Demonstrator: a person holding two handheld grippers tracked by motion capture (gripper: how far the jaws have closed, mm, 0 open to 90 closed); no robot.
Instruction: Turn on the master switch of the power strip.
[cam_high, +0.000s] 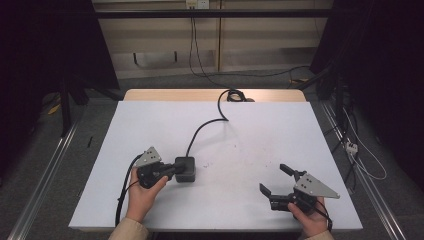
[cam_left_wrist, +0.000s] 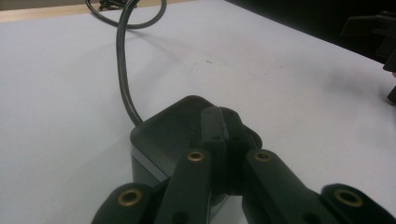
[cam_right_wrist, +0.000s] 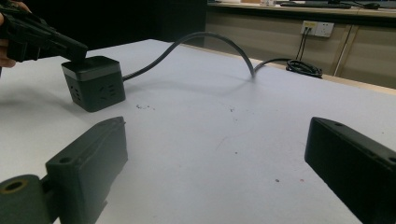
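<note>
On the left side of the white rectangular tabletop, my left hand holds my left tongs, black with a grey three-cornered plate on top. Their jaws are pressed flat together, clenched with nothing between them, and their tips rest on the top face of the small black cube-shaped power socket block. From my left gripper view the closed left tongs lie over the near part of that block's smooth dark top.

That block stands upright on the tabletop, left of the middle and near my edge, with sockets in its side faces seen from my right gripper view. Its thick black round cable leaves the far side, curves across the white surface toward the far edge, and ends in a loose coil on the bare wooden strip there.

Further right, the tabletop shows a few small dark specks.

At the right, near my edge, my right hand holds my right tongs, released: the jaws stand wide apart with nothing between them, well apart from the block, pointing toward it across the surface.
</note>
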